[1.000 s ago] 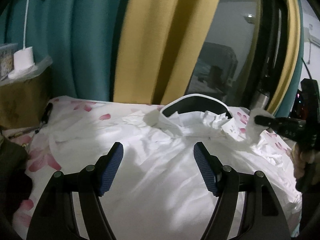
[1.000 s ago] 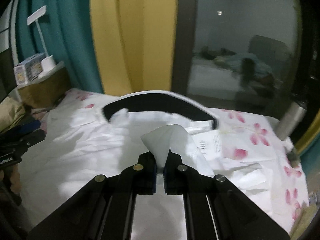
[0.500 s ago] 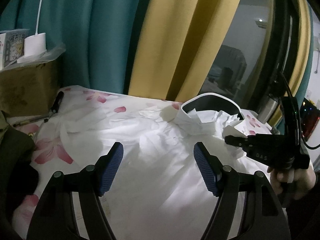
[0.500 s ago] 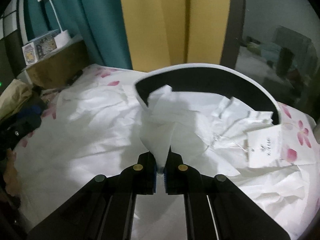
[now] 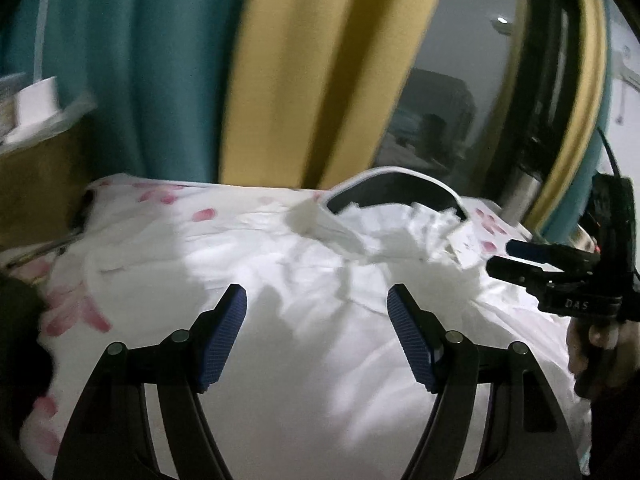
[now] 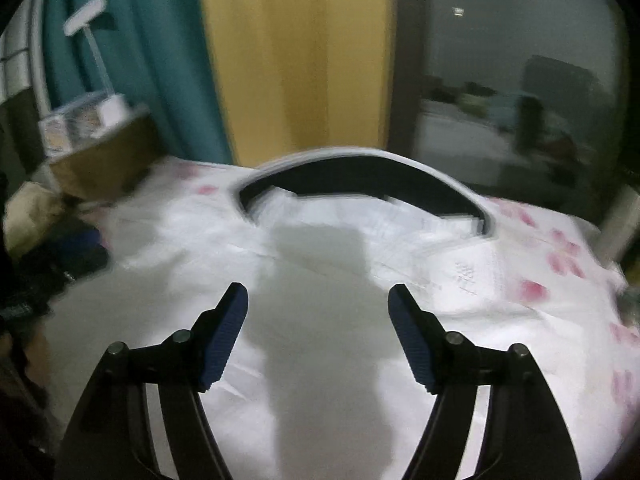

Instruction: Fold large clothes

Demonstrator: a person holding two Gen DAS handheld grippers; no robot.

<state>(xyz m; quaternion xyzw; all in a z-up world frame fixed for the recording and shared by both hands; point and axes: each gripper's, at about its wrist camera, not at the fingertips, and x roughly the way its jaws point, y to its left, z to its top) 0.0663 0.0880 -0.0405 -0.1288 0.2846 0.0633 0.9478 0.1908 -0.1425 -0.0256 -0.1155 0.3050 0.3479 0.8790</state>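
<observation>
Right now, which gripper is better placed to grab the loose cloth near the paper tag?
Right gripper: open beside the paper tag and the white garment's bunched edge. The left gripper hangs open over the middle.

Two grippers: the left gripper [image 5: 316, 336] and the right gripper [image 6: 318, 334], each with two blue-padded fingers spread apart. One white garment [image 5: 304, 320] lies on one flowered sheet [image 5: 72, 312]. One paper tag [image 6: 466, 270] sits at its right. One curved black headrest [image 6: 360, 178] stands far. One desk lamp [image 6: 94, 40] stands far left, one cardboard box [image 6: 104, 160] beneath it.
</observation>
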